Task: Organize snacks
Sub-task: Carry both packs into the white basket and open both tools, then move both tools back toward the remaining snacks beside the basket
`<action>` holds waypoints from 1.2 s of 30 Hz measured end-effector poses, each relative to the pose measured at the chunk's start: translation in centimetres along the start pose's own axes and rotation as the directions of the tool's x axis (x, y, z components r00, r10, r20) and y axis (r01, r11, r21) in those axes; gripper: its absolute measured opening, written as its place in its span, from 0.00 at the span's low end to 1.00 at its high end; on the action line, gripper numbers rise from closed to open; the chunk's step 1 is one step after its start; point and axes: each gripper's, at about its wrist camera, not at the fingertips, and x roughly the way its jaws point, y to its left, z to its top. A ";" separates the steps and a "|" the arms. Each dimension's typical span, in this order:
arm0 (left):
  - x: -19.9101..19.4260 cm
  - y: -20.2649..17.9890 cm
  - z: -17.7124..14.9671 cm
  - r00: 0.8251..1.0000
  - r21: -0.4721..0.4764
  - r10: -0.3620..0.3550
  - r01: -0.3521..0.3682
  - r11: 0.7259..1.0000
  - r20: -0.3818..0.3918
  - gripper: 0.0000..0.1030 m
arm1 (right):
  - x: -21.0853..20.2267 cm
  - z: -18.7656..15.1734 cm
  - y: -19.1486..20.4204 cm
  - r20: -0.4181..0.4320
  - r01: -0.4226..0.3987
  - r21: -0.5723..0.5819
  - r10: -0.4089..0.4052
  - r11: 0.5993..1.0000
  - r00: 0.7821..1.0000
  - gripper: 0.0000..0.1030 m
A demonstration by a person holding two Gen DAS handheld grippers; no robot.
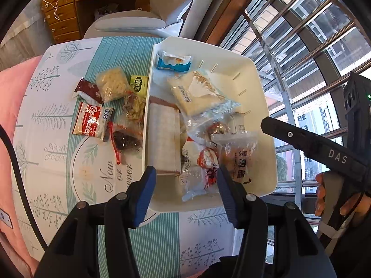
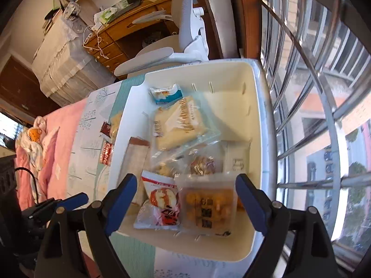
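**Snack sort: bin part-filled, six packets outstanding**

Left wrist: left gripper [image 1: 185,185] narrowly parted, empty, above white bin [image 1: 264,106] holding roughly eight packets. Left on the tablecloth [image 1: 53,115]: Cookie packet [image 1: 92,121], five others; dark one's contents unreadable.

Right wrist: right gripper [image 2: 184,205] wide, empty, straddling orange-snack packet [image 2: 207,205] lying in bin. Lower layers hidden.

Cookie packet [image 2: 107,154] half behind bin wall [image 2: 120,139]

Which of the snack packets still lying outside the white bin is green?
The small green packet, right against the white bin wall beside the clear noodle pack; the others are red, brown or clear.
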 end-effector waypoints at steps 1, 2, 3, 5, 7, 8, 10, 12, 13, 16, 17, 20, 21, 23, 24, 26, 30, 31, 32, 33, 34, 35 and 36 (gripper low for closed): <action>-0.1 0.1 -0.1 1.000 -0.001 0.002 -0.002 1.000 -0.001 0.51 | 0.0 -0.4 -0.2 -0.003 -0.011 0.017 0.011 1.000 1.000 0.85; -0.1 0.1 -0.3 1.000 -0.001 0.002 -0.002 1.000 -0.002 0.51 | -0.1 -0.6 -0.2 -0.004 -0.017 0.028 0.017 0.999 1.000 0.85; -0.2 0.2 -0.5 1.000 0.000 0.002 -0.002 1.000 -0.004 0.51 | -0.1 -0.9 -0.2 -0.005 -0.020 0.036 0.020 0.999 1.000 0.85; -0.4 0.3 -0.9 1.000 0.003 0.004 -0.004 1.000 -0.007 0.51 | -0.2 -1.5 -0.3 -0.009 -0.026 0.054 0.026 0.998 1.000 0.85; -0.6 0.5 -1.4 1.000 0.003 0.006 -0.006 1.000 -0.011 0.52 | -0.4 -2.2 -0.4 -0.007 -0.033 0.082 0.034 0.996 0.999 0.85; -0.8 0.6 -1.6 1.000 0.003 0.007 -0.007 1.000 -0.013 0.52 | -0.5 -2.6 -0.5 -0.007 -0.037 0.096 0.038 0.995 0.999 0.85; -1.0 1.0 -2.2 1.000 0.005 0.009 -0.009 1.000 -0.019 0.53 | -0.7 -3.3 -0.5 -0.011 -0.034 0.113 0.035 0.993 0.999 0.85; -1.2 1.4 -3.0 1.000 0.008 0.010 -0.010 1.000 -0.027 0.54 | -0.7 -4.3 -0.6 -0.015 -0.031 0.132 0.033 0.991 0.999 0.85; -1.3 1.7 -3.2 1.000 0.009 0.011 -0.010 1.000 -0.029 0.55 | -0.6 -4.8 -0.7 -0.018 -0.030 0.146 0.033 0.989 0.999 0.85; -1.5 2.6 -4.3 0.999 0.010 0.014 -0.013 1.000 -0.038 0.57 | -0.5 -6.3 -0.7 -0.025 -0.038 0.187 0.043 0.982 0.999 0.85; -1.6 2.9 -4.6 0.999 0.008 0.016 -0.016 1.000 -0.041 0.57 | -0.4 -6.7 -0.7 -0.028 -0.040 0.200 0.046 0.979 0.999 0.85; -2.1 4.1 -5.7 0.999 0.004 0.018 -0.018 1.000 -0.044 0.58 | -0.4 -8.3 -0.4 -0.034 -0.049 0.248 0.059 0.967 0.998 0.85; -2.3 4.5 -6.1 0.999 0.002 0.019 -0.019 1.000 -0.045 0.58 | -0.5 -8.8 -0.4 -0.030 -0.054 0.270 0.065 0.961 0.997 0.85; -2.7 5.4 -6.8 0.999 0.001 0.020 -0.020 1.000 -0.047 0.59 | -0.9 -9.8 -0.2 -0.021 -0.069 0.312 0.079 0.947 0.997 0.85; -3.0 5.9 -7.1 0.999 0.002 0.022 -0.022 1.000 -0.047 0.61 | -1.1 -10.3 -0.1 -0.013 -0.074 0.336 0.083 0.939 0.996 0.85; -3.6 7.0 -7.6 0.998 0.005 0.027 -0.027 1.000 -0.048 0.62 | -1.5 -11.1 0.1 -0.002 -0.074 0.369 0.080 0.927 0.997 0.85; -4.8 9.2 -8.2 0.998 0.007 0.034 -0.034 0.999 -0.050 0.63 | -2.0 -12.6 1.1 0.016 -0.071 0.419 0.071 0.905 0.997 0.85; -5.3 9.9 -8.3 0.998 0.009 0.036 -0.035 0.999 -0.049 0.64 | -2.1 -12.9 1.5 0.019 -0.069 0.429 0.067 0.901 0.998 0.85; -5.7 10.5 -8.3 0.998 0.011 0.037 -0.036 0.999 -0.047 0.64 | -2.0 -13.1 1.7 0.021 -0.067 0.438 0.065 0.896 0.998 0.85; -6.1 11.0 -8.3 0.998 0.013 0.038 -0.037 0.999 -0.044 0.67 | -1.9 -13.4 2.2 0.019 -0.065 0.448 0.063 0.892 0.998 0.85; -6.5 11.6 -8.3 0.998 0.016 0.037 -0.037 0.999 -0.041 0.68 | -1.8 -13.7 2.7 0.018 -0.063 0.461 0.062 0.885 0.998 0.85; -6.9 12.2 -8.3 0.999 0.020 0.036 -0.036 0.999 -0.039 0.68 | -1.7 -13.9 3.2 0.019 -0.062 0.471 0.060 0.880 0.998 0.85; -7.3 12.8 -8.2 0.999 0.025 0.037 -0.036 0.999 -0.038 0.68 | -1.5 -14.2 3.8 0.020 -0.063 0.483 0.061 0.873 0.998 0.85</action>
